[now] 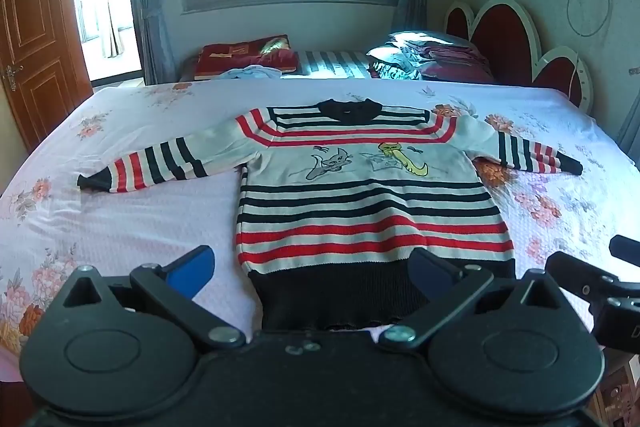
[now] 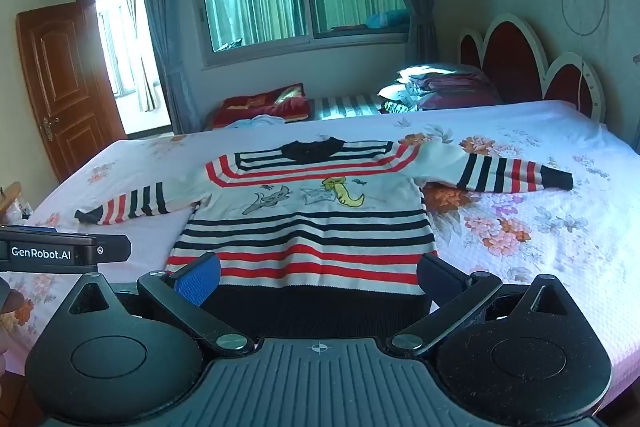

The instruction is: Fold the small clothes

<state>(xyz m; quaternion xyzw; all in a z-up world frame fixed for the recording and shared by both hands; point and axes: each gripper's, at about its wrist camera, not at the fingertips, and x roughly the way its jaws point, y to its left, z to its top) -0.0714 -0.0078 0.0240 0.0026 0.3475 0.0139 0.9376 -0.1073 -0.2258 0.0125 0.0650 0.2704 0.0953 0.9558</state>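
A small striped sweater (image 1: 372, 195) in white, red and black, with a cartoon print on the chest, lies flat and face up on the bed, both sleeves spread out sideways. Its black hem points toward me. It also shows in the right wrist view (image 2: 312, 223). My left gripper (image 1: 316, 275) is open and empty, just in front of the black hem. My right gripper (image 2: 320, 283) is open and empty, also over the hem. The right gripper's body (image 1: 592, 287) shows at the right edge of the left wrist view.
The floral bedsheet (image 1: 132, 223) covers the bed. A second bed with red pillows (image 1: 248, 59) and folded bedding (image 1: 424, 61) stands behind. A red headboard (image 1: 508, 39) is at the right. A wooden door (image 1: 36, 39) is open at the left.
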